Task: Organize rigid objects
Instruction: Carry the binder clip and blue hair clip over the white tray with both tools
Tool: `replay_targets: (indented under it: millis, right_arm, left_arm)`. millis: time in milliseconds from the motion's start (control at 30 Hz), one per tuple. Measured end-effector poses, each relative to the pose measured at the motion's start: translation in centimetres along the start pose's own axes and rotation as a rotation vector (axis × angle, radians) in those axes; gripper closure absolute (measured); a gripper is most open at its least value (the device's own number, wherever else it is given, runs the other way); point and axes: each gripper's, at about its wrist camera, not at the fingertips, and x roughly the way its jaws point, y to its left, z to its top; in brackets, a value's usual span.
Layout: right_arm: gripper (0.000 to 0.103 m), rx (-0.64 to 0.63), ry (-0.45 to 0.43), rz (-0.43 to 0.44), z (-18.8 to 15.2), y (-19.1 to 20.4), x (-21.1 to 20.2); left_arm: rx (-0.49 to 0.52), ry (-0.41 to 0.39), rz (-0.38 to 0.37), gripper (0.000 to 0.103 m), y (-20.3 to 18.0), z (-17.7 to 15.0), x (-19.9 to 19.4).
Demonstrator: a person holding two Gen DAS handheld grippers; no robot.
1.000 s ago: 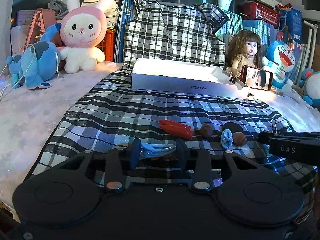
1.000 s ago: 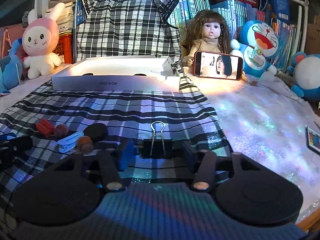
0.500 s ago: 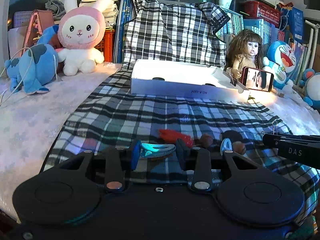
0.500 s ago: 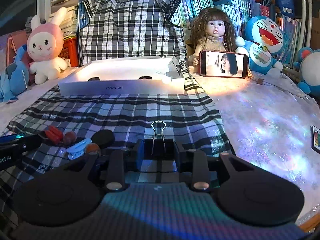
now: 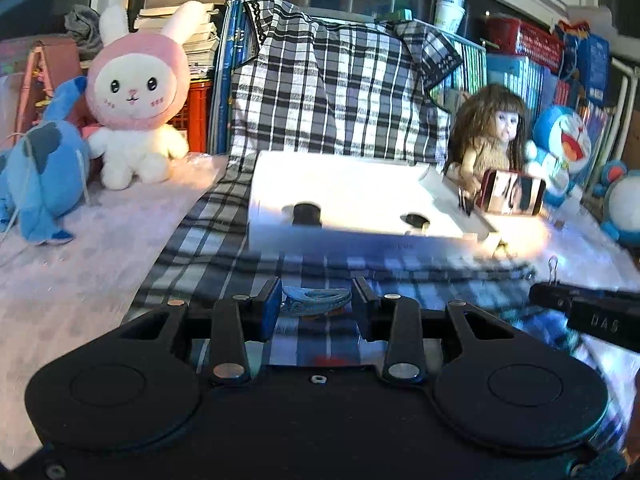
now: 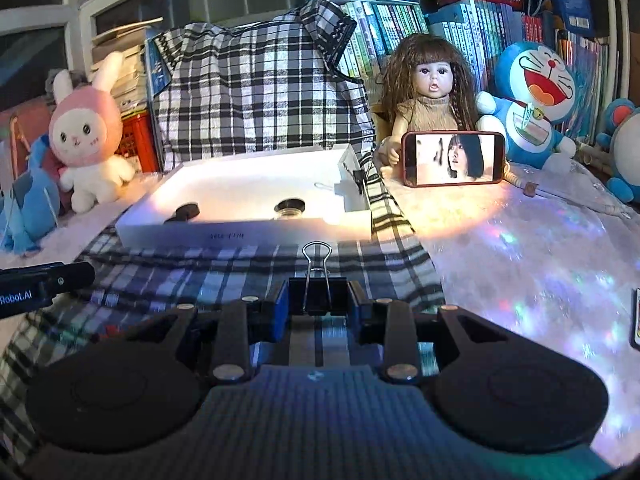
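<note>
My left gripper (image 5: 316,301) is shut on a blue hair clip (image 5: 306,299), held crosswise between the pads above the plaid cloth (image 5: 208,248). My right gripper (image 6: 317,305) is shut on a black binder clip (image 6: 318,294), whose wire handle stands up toward the box. Just ahead of both lies a shallow white box (image 5: 360,240) (image 6: 240,236), brightly lit, with two dark round things (image 6: 290,208) inside. The right gripper's finger (image 5: 580,308) shows at the right edge of the left wrist view. The left gripper's finger (image 6: 40,284) shows at the left edge of the right wrist view.
A phone (image 6: 454,158) with a lit screen leans on a doll (image 6: 430,92) right of the box. A pink rabbit plush (image 5: 136,112) and a blue plush (image 5: 40,176) sit at the left, blue cat plushes (image 6: 532,96) at the right. Books and a plaid bag (image 6: 256,92) stand behind.
The right gripper closed on the binder clip and lifted it. Both grippers rose and came closer to the white box. The loose items on the cloth dropped out of view.
</note>
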Motion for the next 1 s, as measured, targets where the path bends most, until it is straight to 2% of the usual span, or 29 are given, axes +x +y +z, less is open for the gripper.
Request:
replay_targets:
  millis: [333, 533, 733, 1000]
  right_arm:
    - [0.067, 0.071, 0.007, 0.044, 7.2, -1.7, 4.3]
    - [0.067, 0.099, 0.042, 0.104, 11.4, -1.6, 8.2]
    - [0.067, 0.065, 0.075, 0.128, 12.5, -0.3, 12.6]
    - [0.067, 0.068, 0.156, 0.124, 12.2, 1.2, 18.8]
  left_arm:
    - [-0.025, 0.024, -0.063, 0.067, 0.2, 8.5, 5.5]
    - [-0.047, 0.076, -0.073, 0.067, 0.2, 12.4, 10.8]
    - [-0.044, 0.123, -0.039, 0.067, 0.5, 12.9, 16.3]
    - [-0.014, 0.154, 0.001, 0.067, 0.7, 12.1, 20.9]
